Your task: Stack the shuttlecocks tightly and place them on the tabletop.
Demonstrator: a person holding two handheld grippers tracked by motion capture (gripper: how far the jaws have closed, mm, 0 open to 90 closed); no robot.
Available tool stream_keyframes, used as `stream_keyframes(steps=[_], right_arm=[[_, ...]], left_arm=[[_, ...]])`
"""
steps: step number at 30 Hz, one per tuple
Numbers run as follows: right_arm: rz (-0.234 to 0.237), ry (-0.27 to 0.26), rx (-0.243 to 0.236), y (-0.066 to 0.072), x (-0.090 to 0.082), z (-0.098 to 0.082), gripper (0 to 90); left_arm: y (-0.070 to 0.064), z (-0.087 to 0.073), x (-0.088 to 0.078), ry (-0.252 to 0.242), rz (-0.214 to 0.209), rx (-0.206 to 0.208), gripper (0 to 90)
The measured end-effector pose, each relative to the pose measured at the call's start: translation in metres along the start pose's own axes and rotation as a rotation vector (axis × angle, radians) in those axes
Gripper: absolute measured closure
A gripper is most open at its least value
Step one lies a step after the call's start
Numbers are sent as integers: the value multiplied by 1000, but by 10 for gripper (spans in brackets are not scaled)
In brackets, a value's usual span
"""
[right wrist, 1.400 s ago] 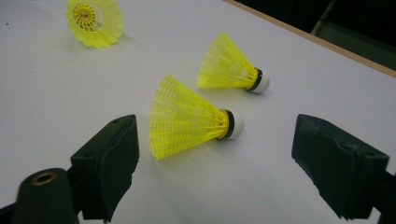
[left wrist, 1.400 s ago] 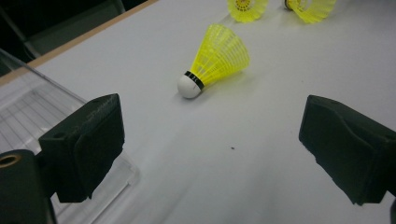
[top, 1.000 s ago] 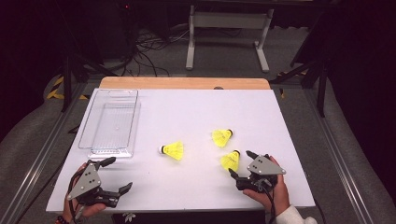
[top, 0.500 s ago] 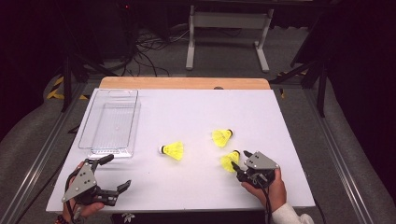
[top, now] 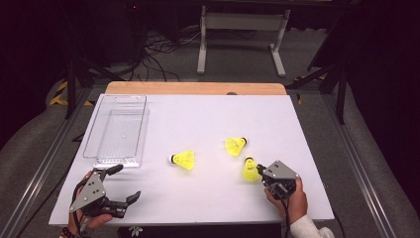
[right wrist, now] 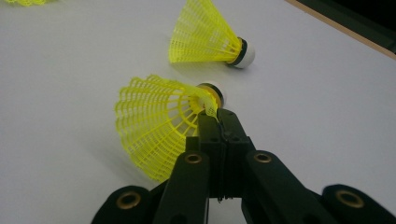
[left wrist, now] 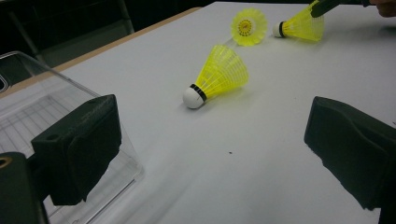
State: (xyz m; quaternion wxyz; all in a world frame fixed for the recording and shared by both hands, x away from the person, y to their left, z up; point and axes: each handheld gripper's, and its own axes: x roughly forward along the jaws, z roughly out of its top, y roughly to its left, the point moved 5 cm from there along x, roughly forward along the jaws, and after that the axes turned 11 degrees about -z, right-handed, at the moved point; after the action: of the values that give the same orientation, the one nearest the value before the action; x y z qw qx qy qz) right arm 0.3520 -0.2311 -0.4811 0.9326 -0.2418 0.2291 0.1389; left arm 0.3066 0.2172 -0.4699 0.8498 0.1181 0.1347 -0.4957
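Note:
Three yellow shuttlecocks lie on the white table [top: 307, 148]. My right gripper [top: 259, 170] [right wrist: 218, 122] has just been closing, and its jaws now pinch the skirt edge of the nearest shuttlecock [top: 250, 169] [right wrist: 156, 126], which rests on the table. A second shuttlecock [top: 235, 146] [right wrist: 205, 39] lies just beyond it. The third shuttlecock [top: 183, 159] [left wrist: 219, 74] lies mid-table, ahead of my left gripper [top: 125, 183] [left wrist: 210, 126]. That gripper stands open at the front left with nothing between its jaws.
A clear plastic tray [top: 119, 131] [left wrist: 28, 107] with nothing in it sits at the table's left, just beyond my left gripper. A wooden strip [top: 198, 88] runs along the far edge. Beyond it are a dark floor, cables and a metal stand.
My right gripper's jaws stood open beside the nearest shuttlecock and have come together on its skirt. The left gripper has kept its place.

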Motion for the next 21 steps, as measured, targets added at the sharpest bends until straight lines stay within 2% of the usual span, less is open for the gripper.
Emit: stream_keyframes(steps=[7, 9, 21], right_arm=[[13, -10, -5, -4, -1, 0, 900], [21, -30, -6, -7, -4, 1, 900], [42, -70, 0, -10, -11, 5, 900]], left_arm=[[1, 0, 0, -4, 0, -2, 51], [1, 0, 0, -4, -1, -2, 51], [2, 0, -1, -5, -1, -1, 51]])
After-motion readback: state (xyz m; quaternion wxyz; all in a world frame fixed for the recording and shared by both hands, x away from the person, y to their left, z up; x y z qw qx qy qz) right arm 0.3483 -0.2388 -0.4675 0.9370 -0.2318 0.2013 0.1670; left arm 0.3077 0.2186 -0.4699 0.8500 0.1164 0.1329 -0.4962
